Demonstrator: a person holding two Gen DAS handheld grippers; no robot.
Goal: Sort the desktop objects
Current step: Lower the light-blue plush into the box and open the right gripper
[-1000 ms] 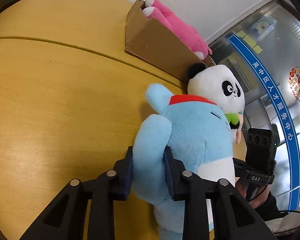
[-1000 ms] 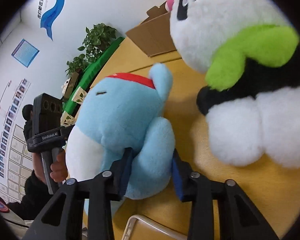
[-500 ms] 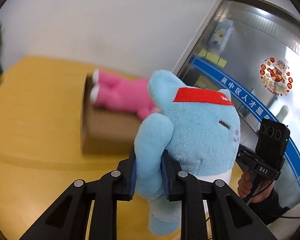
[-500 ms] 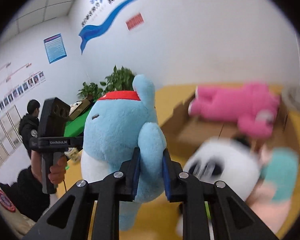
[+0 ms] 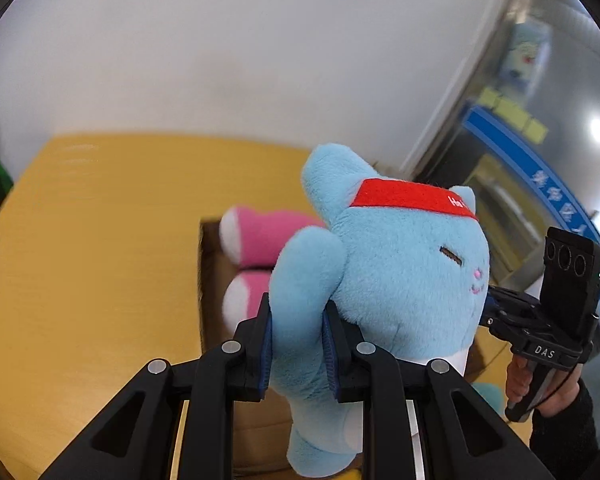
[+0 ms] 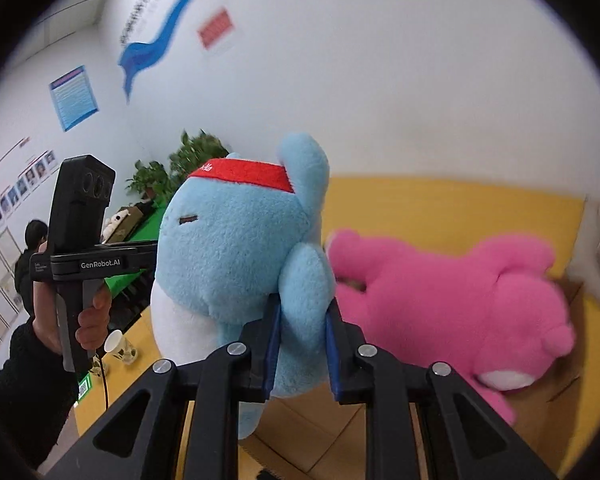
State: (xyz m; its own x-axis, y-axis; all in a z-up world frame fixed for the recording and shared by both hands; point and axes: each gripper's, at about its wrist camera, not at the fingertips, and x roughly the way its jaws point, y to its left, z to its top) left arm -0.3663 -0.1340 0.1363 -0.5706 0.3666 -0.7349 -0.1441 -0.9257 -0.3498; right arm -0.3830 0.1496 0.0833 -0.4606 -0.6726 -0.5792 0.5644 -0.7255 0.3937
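Observation:
A light-blue plush toy [image 5: 400, 272] with a red headband hangs in the air between both grippers. My left gripper [image 5: 296, 344] is shut on one of its arms. My right gripper [image 6: 300, 340] is shut on the other arm of the blue plush [image 6: 236, 256]. A pink plush bear [image 6: 460, 304] lies in an open cardboard box [image 6: 556, 408] just below and beyond the blue plush. In the left wrist view only the pink bear's feet [image 5: 260, 236] and the box's edge [image 5: 204, 280] show.
The box stands on a yellow wooden table [image 5: 92, 264] against a white wall. Green plants [image 6: 180, 168] stand beyond the table's left end. A glass door with a blue band [image 5: 540, 184] is to the right. A paper cup [image 6: 114, 342] stands lower left.
Both grippers have lifted the blue plush off the table and carried it toward the box. The panda plush has dropped out of view. The pink bear now lies directly beneath.

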